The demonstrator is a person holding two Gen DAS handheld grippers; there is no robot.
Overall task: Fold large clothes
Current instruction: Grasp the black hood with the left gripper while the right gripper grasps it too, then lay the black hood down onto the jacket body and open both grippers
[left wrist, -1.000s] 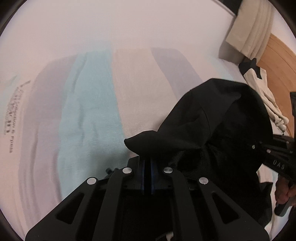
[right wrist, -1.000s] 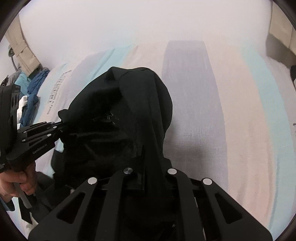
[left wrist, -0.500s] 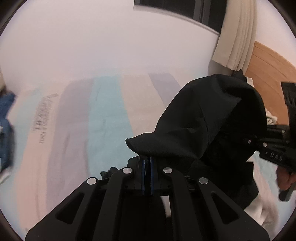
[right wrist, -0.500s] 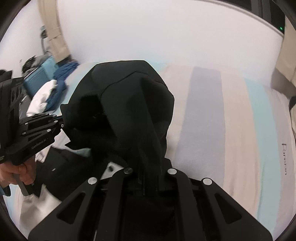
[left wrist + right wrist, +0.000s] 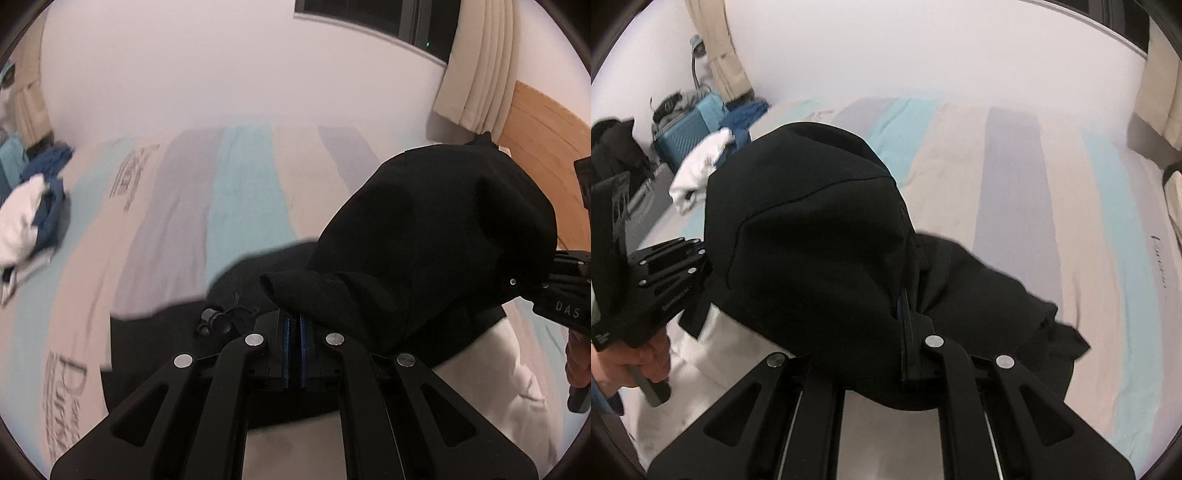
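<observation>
A large black garment (image 5: 424, 240) hangs bunched in the air between my two grippers, above a bed with a pastel striped sheet (image 5: 236, 192). My left gripper (image 5: 294, 317) is shut on an edge of the black cloth. My right gripper (image 5: 901, 295) is shut on another part of the garment (image 5: 812, 236), which drapes over its left finger. The right gripper also shows at the right edge of the left wrist view (image 5: 561, 295); the left gripper shows at the left of the right wrist view (image 5: 668, 266). Part of the garment trails on the sheet (image 5: 997, 288).
A pile of white and blue clothes (image 5: 33, 210) lies at the bed's left side, beside a teal suitcase (image 5: 687, 129). A white cloth (image 5: 517, 369) lies under the garment. A wooden headboard (image 5: 543, 125) and beige curtain (image 5: 476, 62) stand at the right.
Both grippers have lifted the black garment higher and tilted up; more of the room shows. A lower part of the garment has unfurled and now trails onto the sheet.
</observation>
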